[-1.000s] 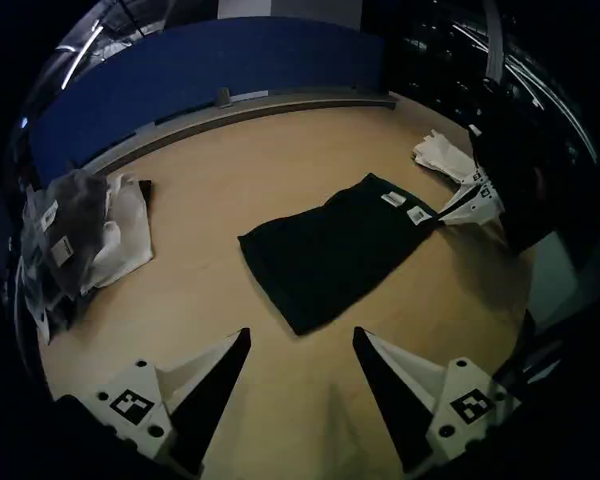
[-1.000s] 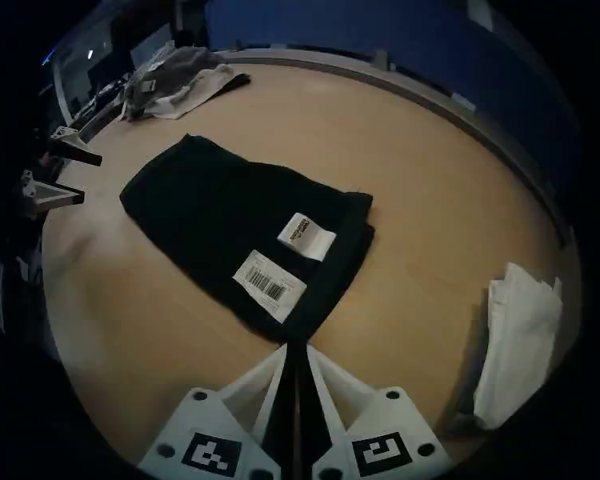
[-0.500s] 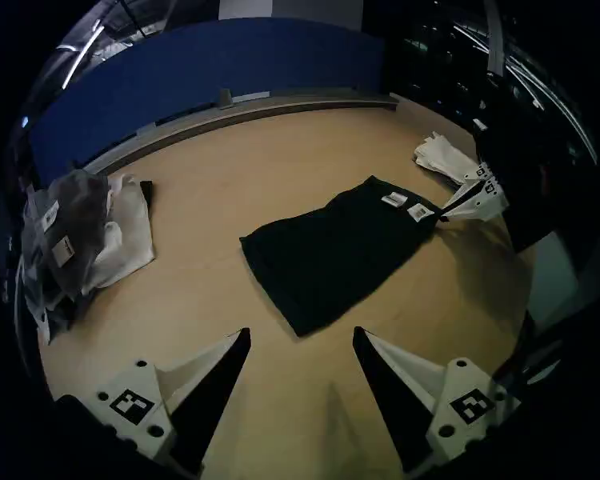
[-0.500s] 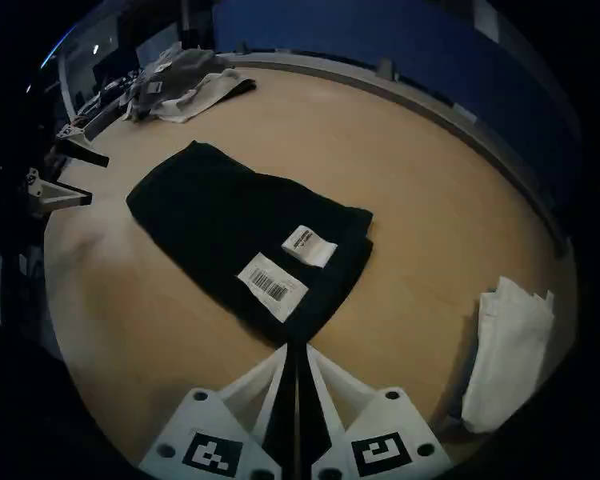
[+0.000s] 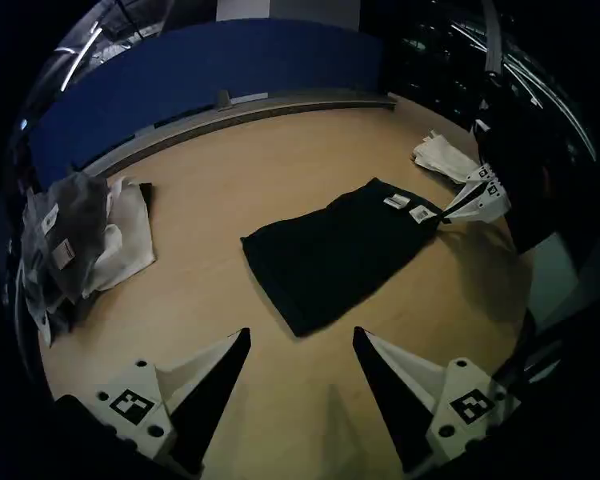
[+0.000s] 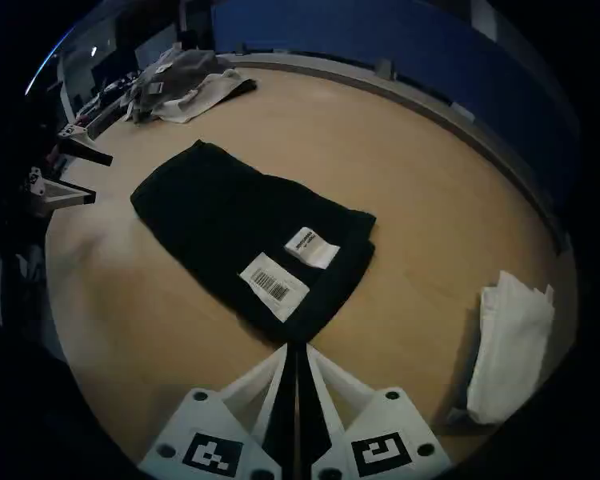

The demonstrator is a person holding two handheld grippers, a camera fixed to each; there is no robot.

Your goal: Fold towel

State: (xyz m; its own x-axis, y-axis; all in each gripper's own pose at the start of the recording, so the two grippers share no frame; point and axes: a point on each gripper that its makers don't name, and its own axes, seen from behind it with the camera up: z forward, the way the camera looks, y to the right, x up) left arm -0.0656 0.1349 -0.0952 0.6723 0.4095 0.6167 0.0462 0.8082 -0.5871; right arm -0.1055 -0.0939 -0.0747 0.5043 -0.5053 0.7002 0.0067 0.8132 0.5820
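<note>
- The towel [image 5: 340, 252], black and lying flat, sits mid-table. Two white labels [image 6: 274, 286] face up near the corner closest to the right gripper, and the doubled edge there suggests it is already folded at least once.
- The right gripper [image 6: 296, 352] is at that labelled corner, fingers closed together and tips meeting the cloth. The slit between them is too dark to show whether fabric is pinched.
- The left gripper [image 5: 300, 332] hovers over the table [image 5: 300, 152] at the towel's opposite corner, spread wide and holding nothing.
- Over the last second the towel has shrunk slightly in the right gripper view while its corner stayed at the fingertips. The right gripper has tipped or eased back a little, and the left has barely shifted. The cloth lies as flat as before, so I judge the next fold has not begun.
- Beyond the towel on the right gripper's side lies a folded white cloth [image 6: 508, 352]. On the far side from that is a loose pile of grey and white cloths [image 5: 84, 232], with a blue partition [image 5: 220, 72] behind.
- The person holding the right gripper is only a dark shape, and the towel's layers cannot be counted.
</note>
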